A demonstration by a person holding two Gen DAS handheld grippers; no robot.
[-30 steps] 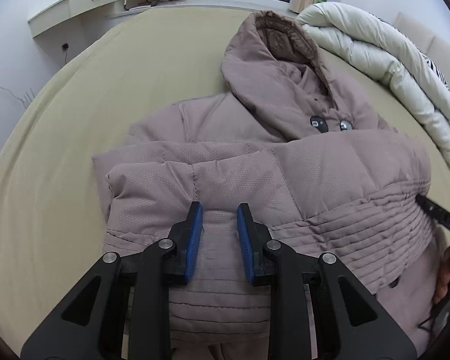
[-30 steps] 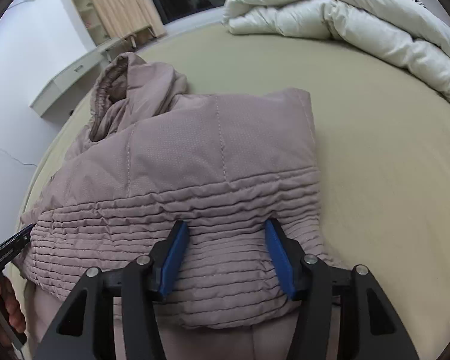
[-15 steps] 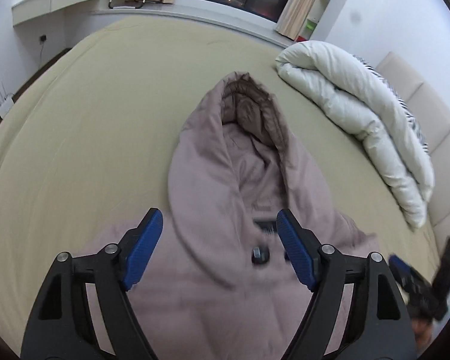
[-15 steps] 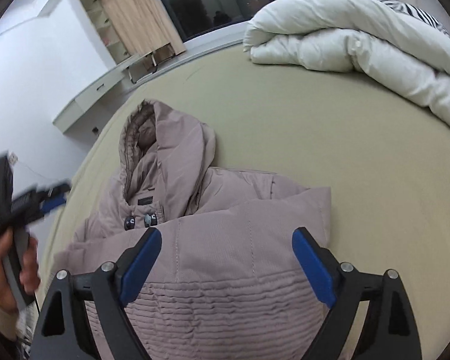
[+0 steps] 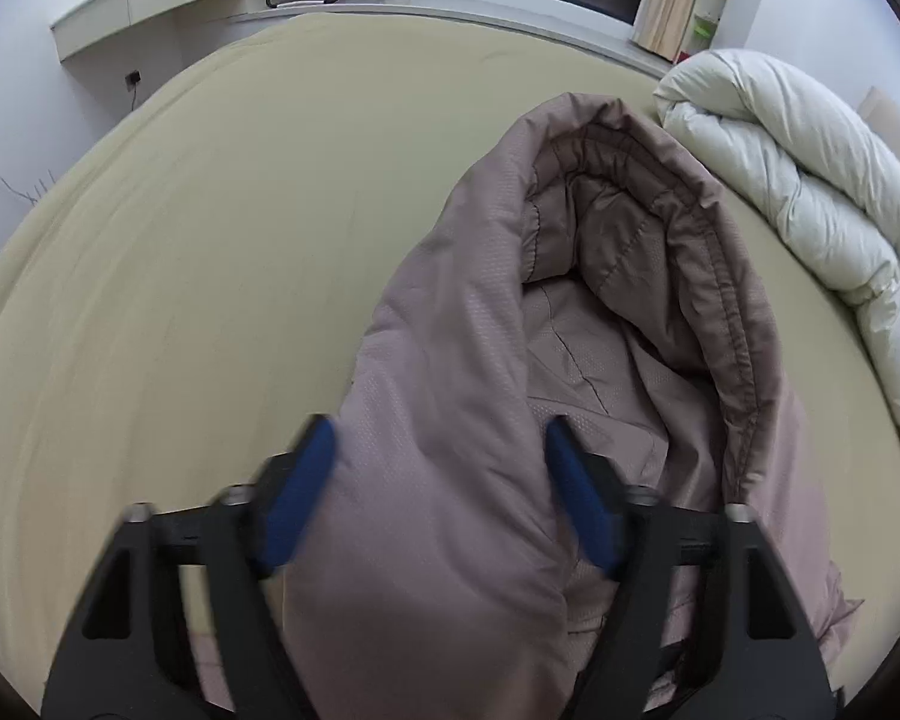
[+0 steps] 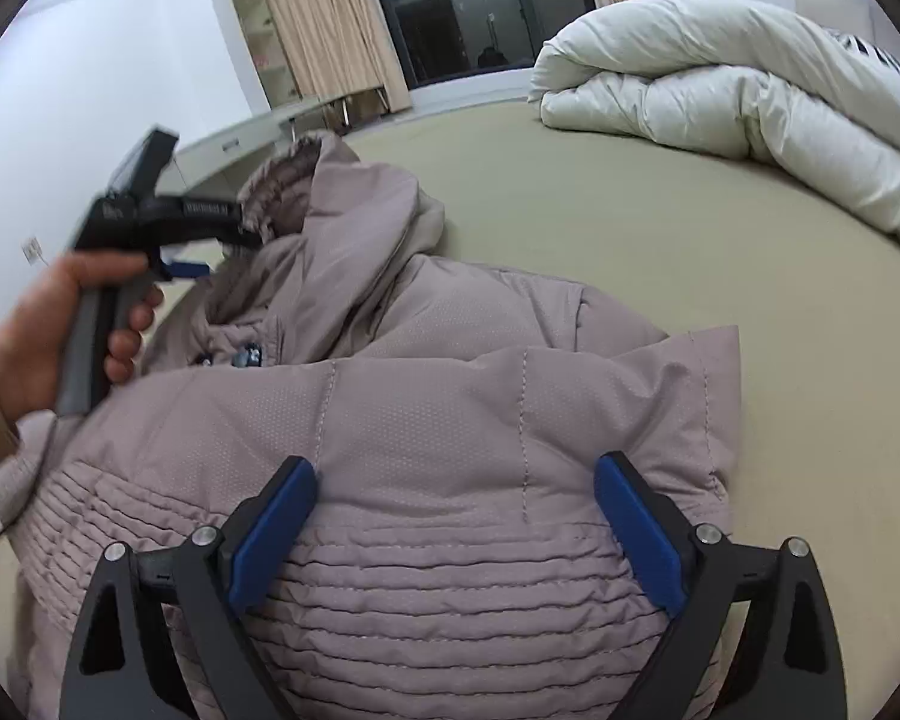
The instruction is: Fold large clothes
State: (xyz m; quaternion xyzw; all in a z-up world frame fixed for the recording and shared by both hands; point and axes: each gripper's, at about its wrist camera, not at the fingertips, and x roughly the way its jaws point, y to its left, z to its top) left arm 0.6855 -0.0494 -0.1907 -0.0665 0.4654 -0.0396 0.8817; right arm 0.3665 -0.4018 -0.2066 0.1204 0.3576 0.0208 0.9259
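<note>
Coat point(image 5: 450, 420), a mauve padded one, lies on the olive bed point(image 5: 180, 240); in the left wrist view its hood point(image 5: 630, 228) gapes ahead, and the left gripper point(image 5: 438, 498) stands wide astride the hood's near side. A white duvet point(image 5: 810, 180) sits rolled at right. From the right wrist view, the right gripper point(image 6: 456, 534) is spread wide over the folded, ribbed hem point(image 6: 450, 600).

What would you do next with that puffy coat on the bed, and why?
Probably close the left gripper on the hood: its jaws are open around the hood's side, and the hood still sticks out past the folded coat. The right gripper hovers open.
</note>
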